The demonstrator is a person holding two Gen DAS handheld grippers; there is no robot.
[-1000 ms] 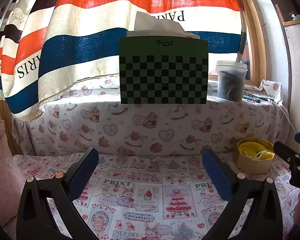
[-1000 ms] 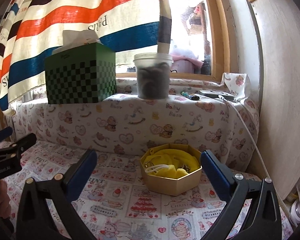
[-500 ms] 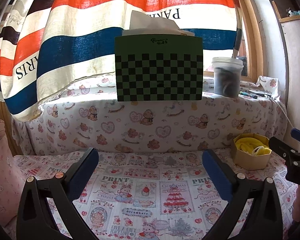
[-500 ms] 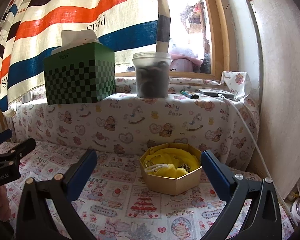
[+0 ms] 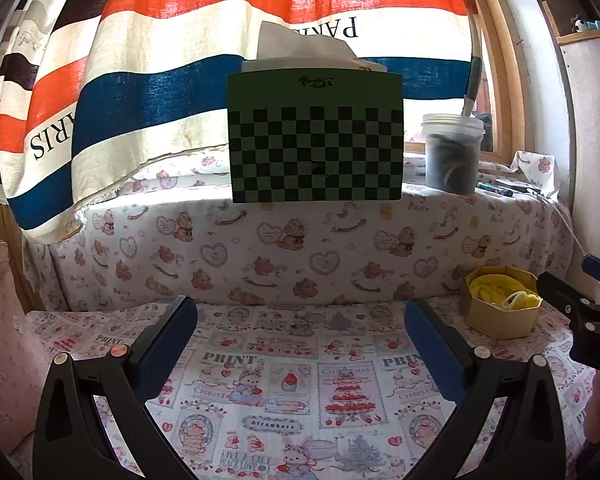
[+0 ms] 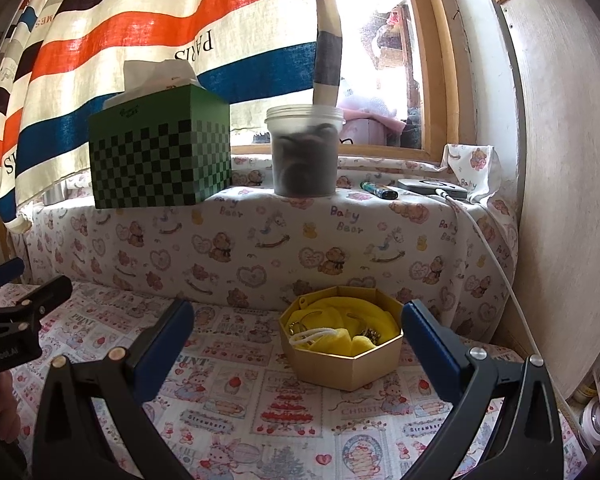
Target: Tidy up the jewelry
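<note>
Both the left gripper (image 5: 300, 316) and right gripper (image 6: 298, 318) hang spread wide, holding nothing. The gold hexagonal box (image 6: 342, 360), with its yellow pouch (image 6: 340, 320) and jewelry, sits near the cloth-covered surface's (image 6: 236, 408) back-right corner. Best to bring the right gripper down slowly, squarely over the pouch.

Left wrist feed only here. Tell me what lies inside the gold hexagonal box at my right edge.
Observer: The gold hexagonal cardboard box holds a yellow cloth pouch with a white drawstring cord.
Operator: Report any jewelry.
Observer: Small metal pieces lie on the pouch; too small to identify.
Operator: Describe the right hand-held gripper.
Observer: The right hand-held gripper is open, and the box sits just beyond its fingertips, nearer the right one.
</note>
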